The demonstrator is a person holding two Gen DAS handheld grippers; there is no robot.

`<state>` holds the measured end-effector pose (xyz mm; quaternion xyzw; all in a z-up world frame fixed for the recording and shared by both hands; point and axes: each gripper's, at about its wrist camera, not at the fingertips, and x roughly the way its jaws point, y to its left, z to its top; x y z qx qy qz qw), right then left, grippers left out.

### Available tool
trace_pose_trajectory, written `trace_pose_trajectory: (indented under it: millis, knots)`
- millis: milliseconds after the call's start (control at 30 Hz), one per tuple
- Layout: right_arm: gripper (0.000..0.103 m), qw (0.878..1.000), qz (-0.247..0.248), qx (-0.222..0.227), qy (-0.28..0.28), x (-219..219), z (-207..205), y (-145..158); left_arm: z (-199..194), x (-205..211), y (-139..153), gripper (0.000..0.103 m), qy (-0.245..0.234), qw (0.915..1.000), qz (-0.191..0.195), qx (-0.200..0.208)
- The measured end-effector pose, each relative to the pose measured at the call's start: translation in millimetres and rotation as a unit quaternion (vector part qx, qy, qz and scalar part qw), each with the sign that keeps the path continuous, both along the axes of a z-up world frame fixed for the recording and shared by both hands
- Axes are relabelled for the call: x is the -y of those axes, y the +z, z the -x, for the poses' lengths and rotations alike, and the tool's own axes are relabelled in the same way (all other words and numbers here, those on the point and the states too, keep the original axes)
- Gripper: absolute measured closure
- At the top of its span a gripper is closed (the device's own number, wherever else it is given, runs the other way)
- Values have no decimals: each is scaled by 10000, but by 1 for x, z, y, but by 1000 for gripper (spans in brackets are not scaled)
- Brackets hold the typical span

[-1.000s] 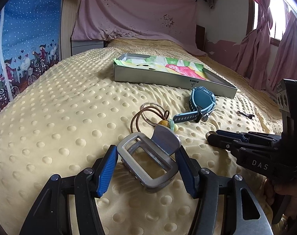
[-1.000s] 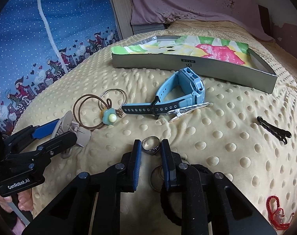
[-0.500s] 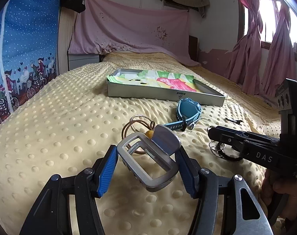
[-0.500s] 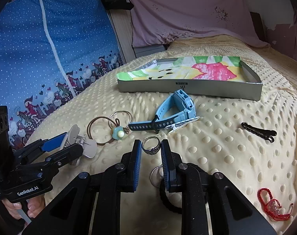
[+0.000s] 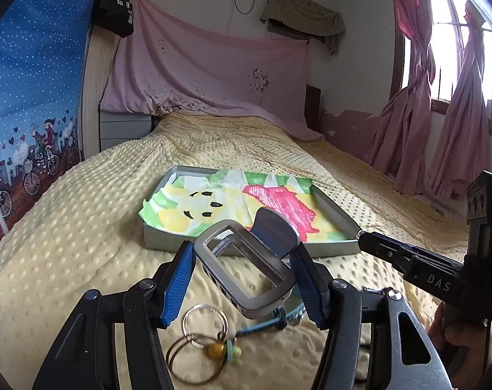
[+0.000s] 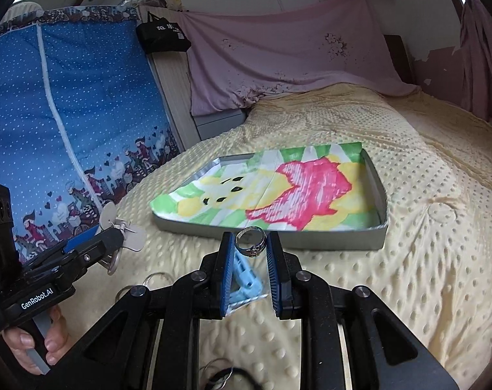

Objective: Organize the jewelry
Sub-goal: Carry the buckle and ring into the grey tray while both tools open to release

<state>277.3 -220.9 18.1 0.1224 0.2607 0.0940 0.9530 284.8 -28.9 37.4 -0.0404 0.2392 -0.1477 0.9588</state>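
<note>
Pinching a small silver ring (image 6: pixel 250 242) by its edges, the right gripper (image 6: pixel 249 268) is holding it above the bed, just short of the tray (image 6: pixel 374 178); that thin band is risking slipping out. The left gripper (image 5: pixel 242 279) is clamping a grey hair claw (image 5: pixel 246 268), likewise airborne.

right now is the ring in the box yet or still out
Out. The ring is pinched between the right gripper fingers, short of the box wall; only the coloured paper lies inside.
</note>
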Motion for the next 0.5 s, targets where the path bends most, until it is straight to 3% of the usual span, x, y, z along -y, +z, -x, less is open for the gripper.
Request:
trace_pose_trajectory:
  millis: [267, 500]
  knots:
    - [85, 9986, 76, -468, -217, 14, -80, -17, -88, 17, -20, 45, 30, 9984, 35, -564]
    - [85, 9954, 311, -890, -190, 9, -110, -40, -132, 28, -36, 45, 59, 9938, -137, -1102]
